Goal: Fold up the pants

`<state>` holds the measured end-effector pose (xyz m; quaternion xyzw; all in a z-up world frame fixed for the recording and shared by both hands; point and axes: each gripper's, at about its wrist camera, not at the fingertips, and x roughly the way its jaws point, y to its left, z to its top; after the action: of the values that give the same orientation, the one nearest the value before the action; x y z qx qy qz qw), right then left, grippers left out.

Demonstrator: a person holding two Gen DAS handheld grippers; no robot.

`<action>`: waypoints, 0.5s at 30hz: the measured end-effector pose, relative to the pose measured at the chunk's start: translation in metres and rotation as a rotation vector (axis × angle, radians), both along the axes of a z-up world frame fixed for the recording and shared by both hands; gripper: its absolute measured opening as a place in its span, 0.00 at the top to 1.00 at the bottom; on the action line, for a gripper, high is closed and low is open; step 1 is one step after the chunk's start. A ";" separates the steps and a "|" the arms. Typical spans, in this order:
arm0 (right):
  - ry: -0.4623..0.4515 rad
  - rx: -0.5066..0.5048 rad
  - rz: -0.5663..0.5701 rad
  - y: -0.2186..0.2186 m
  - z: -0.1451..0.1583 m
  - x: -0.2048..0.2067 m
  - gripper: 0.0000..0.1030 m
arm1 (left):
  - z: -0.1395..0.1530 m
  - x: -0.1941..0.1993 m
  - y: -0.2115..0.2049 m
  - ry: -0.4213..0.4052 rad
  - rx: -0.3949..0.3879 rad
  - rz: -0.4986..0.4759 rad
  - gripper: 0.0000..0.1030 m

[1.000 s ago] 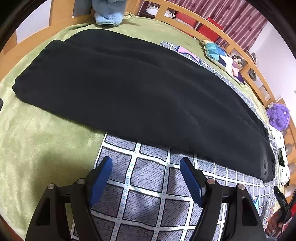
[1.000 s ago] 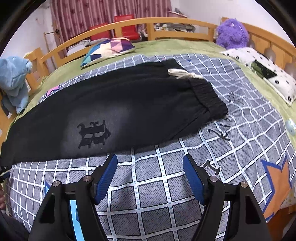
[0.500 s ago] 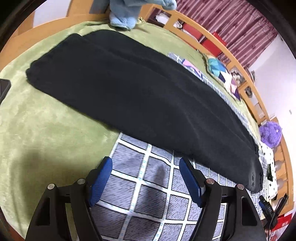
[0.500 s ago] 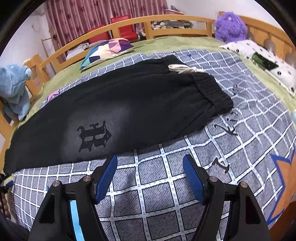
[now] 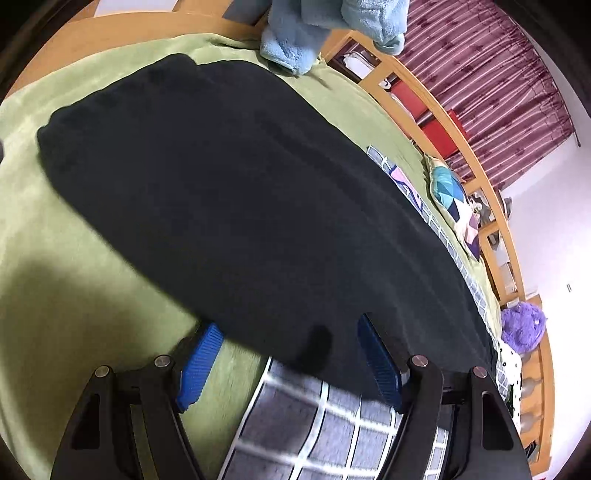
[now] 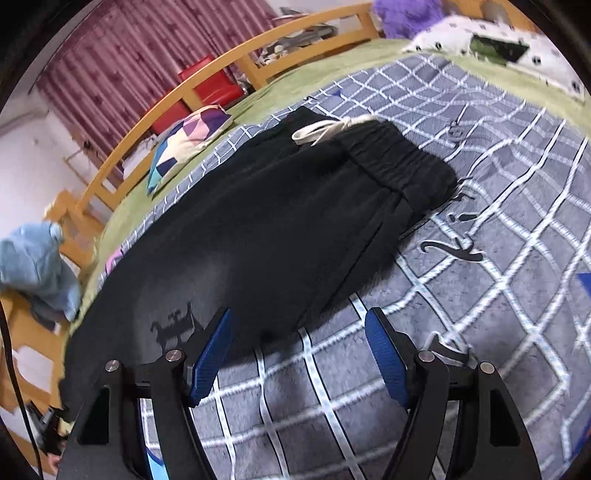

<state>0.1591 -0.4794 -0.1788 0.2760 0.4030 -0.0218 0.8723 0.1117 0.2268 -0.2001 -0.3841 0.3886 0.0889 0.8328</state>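
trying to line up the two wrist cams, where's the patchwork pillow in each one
Left wrist: the patchwork pillow lies at right of centre, just beyond the far edge of the black pants, beside the wooden bed rail.
Right wrist: the pillow lies upper left, beyond the pants.
Shared landmark: the purple plush toy.

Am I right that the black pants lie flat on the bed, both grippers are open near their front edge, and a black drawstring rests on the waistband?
Not quite: the drawstring is cream-white, as the right wrist view shows. The rest holds: the black pants lie flat on the bed, with the left gripper and right gripper open near their front edge.
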 end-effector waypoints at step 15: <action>-0.161 -0.016 0.090 0.013 0.065 0.071 0.86 | 0.103 0.071 0.000 -0.105 0.243 -0.094 0.90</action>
<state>0.2305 -0.4661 -0.1140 0.2512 0.3435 0.0365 0.9042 0.1823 0.2268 -0.0973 -0.2660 0.3485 0.0757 0.8956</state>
